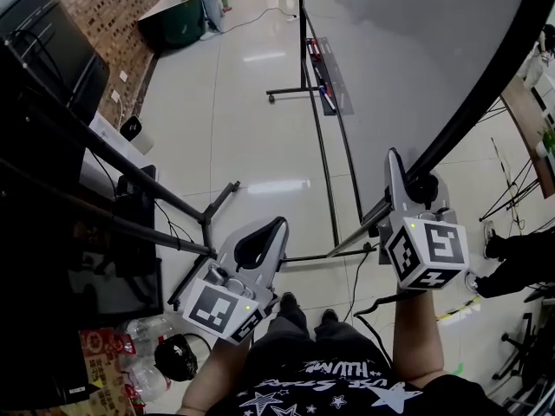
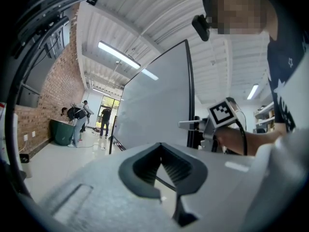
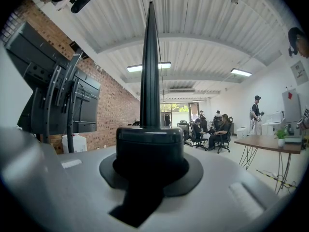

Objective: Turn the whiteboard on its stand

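While right tongs (image 1: 397, 176) clamp whiteboard (image 1: 416, 50), left tongs (image 1: 279, 226) shut (empty), glossy floor (image 1: 234, 120), brick wall (image 1: 104, 7)

1. Whiteboard (image 1: 408, 50): cut off by the top and right edges of the head view, so its full outline can't be seen.
2. Right tongs (image 1: 413, 185): in the right gripper view the black knob (image 3: 150, 146) fills the gap and hides the tips.
3. Stand (image 1: 303, 42): its right side is hidden behind the board.
4. People (image 2: 77, 122) by the far door: too small to make out.

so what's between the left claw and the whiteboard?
Head view: only the stand's base bars over bare floor lie between the left claw and the whiteboard.
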Available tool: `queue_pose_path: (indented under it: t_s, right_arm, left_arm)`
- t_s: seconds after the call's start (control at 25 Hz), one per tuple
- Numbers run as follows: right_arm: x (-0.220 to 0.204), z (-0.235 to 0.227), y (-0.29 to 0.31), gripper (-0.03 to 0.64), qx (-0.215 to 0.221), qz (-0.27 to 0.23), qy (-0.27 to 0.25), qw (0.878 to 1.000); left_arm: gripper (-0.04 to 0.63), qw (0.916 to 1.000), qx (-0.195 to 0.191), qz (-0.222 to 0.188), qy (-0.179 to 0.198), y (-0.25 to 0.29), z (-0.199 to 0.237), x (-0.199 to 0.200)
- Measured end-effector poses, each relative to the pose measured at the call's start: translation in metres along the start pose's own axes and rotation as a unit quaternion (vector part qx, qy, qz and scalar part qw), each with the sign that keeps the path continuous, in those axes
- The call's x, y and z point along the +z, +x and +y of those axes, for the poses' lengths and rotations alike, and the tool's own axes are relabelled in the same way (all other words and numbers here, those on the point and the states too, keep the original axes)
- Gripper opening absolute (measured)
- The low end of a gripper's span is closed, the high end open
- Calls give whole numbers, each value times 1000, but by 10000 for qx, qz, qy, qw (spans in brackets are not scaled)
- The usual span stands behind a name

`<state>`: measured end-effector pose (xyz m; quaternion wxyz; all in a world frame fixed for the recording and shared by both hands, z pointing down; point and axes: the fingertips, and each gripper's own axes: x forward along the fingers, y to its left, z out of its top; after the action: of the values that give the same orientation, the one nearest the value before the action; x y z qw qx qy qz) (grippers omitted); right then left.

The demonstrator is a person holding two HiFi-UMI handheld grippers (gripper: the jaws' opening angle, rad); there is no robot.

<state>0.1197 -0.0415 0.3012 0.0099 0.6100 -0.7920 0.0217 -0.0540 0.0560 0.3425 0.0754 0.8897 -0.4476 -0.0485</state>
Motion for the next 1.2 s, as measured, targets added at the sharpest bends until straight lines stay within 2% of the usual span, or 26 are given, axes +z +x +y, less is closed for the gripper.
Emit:
queue_pose_path:
  t_s: [0.6,0.76,0.92,1.2]
  right_arm:
    - [-4,-2,5,124,12,-103,29,9999]
    - [-11,5,2,209,228,-79,4,9997]
    - [-10,7,-8,224,229,-130,-114,9996]
    - [5,5,-39,238,177,-348,-34,9992]
  left_arm:
    - [5,9994,-213,-224,167,12,1,20]
    - [5,9993,-246,-227,181,13,-2,20]
    - [5,9992,-234,-259,208,12,-4,23]
    - [5,9988,-208,-323,295,9,-10,29]
